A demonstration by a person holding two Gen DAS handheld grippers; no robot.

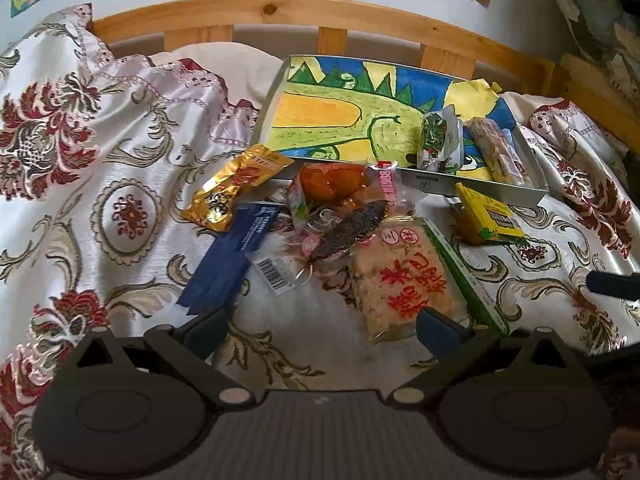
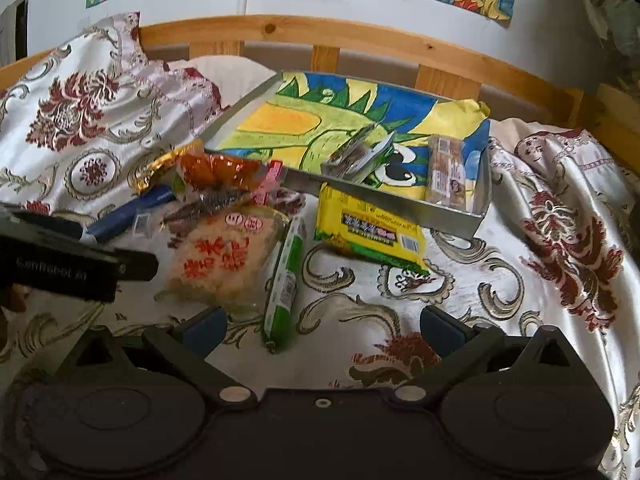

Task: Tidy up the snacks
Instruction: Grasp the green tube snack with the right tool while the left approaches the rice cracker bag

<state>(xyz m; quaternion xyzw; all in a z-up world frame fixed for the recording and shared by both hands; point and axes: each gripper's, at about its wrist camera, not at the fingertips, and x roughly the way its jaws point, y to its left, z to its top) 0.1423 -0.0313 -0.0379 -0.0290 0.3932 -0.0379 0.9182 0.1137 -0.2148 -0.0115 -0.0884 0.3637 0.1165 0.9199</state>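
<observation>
While both jaws gape, green sausage (image 2: 282,280) lies lengthwise toward tray (image 2: 452,222).

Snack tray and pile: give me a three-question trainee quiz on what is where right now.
1. True or false: the metal tray already holds two packets.
2. Which snack lies nearest the right gripper? A. gold packet B. green sausage stick C. blue packet
3. Fill in: the yellow packet lies on the ____, against the tray's front wall.

Key:
1. True: a green-leaf packet and a long brown bar lie inside.
2. B: the green sausage stick points toward its open fingers; the left gripper is open too.
3. Bedspread.
</observation>
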